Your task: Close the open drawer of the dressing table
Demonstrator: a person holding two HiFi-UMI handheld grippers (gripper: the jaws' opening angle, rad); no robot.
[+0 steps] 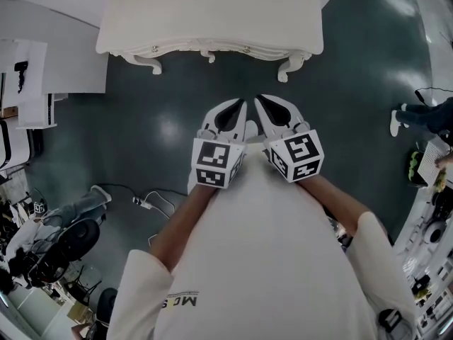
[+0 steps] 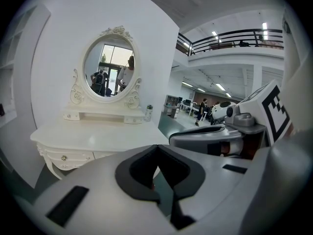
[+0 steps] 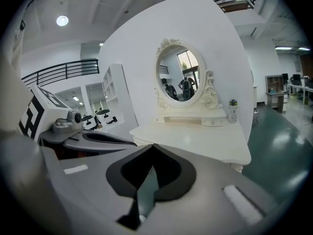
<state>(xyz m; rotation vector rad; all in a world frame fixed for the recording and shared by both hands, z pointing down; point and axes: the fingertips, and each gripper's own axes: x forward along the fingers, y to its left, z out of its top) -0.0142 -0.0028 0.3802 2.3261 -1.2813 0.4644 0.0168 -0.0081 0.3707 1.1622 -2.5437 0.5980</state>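
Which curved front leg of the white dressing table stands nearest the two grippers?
The curved white right-hand leg in head view, ahead of the right gripper; the left-hand leg lies farther away.

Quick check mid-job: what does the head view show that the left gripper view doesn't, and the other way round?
Head view only: the left gripper's marker cube, the person's forearms and the floor cable. Left gripper view only: the oval mirror, a small bottle and a drawer knob. Both: the dressing table and the right gripper, jaws shut.
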